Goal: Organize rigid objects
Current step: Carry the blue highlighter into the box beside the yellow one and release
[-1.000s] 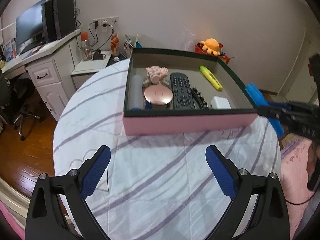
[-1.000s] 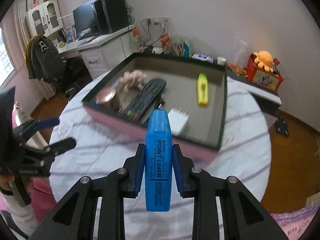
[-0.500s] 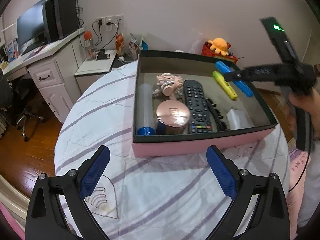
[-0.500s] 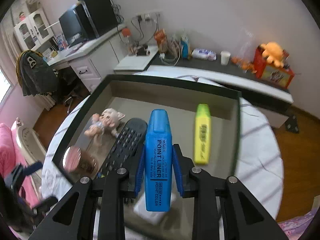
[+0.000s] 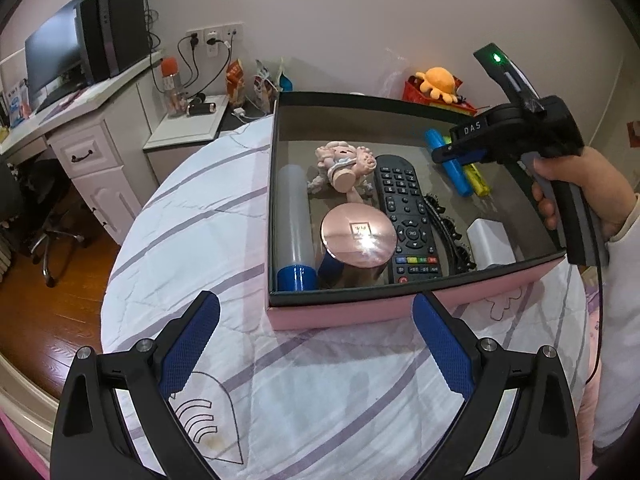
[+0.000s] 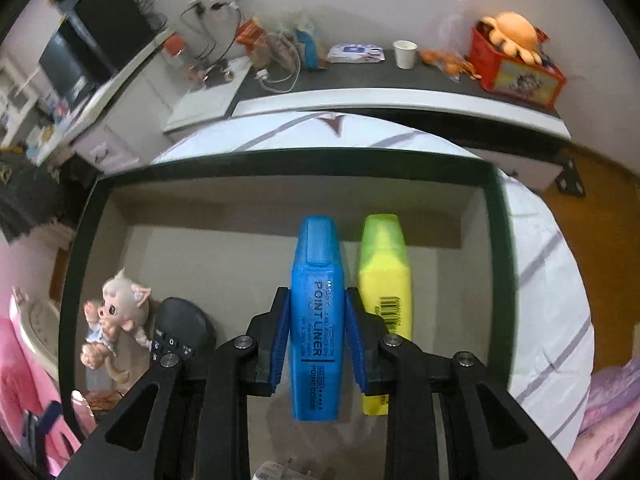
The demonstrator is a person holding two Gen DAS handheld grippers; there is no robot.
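Observation:
My right gripper is shut on a blue highlighter, held inside the pink box just left of a yellow highlighter lying on the box floor. From the left wrist view, that right gripper reaches in over the box's far right with the blue highlighter beside the yellow highlighter. The box also holds a remote, a pink figurine, a round pink lid, a clear tube and a white charger. My left gripper stands open over the striped cloth, in front of the box.
The box sits on a round table with a white striped cloth. Behind it run a dark shelf with a cup, packets and a red box with an orange plush. A desk with a monitor stands at the left. A hand holds the right gripper.
My right gripper has carried the blue highlighter from in front of the box to inside it, low beside the yellow one. The left gripper drew slightly nearer the box and stayed open.

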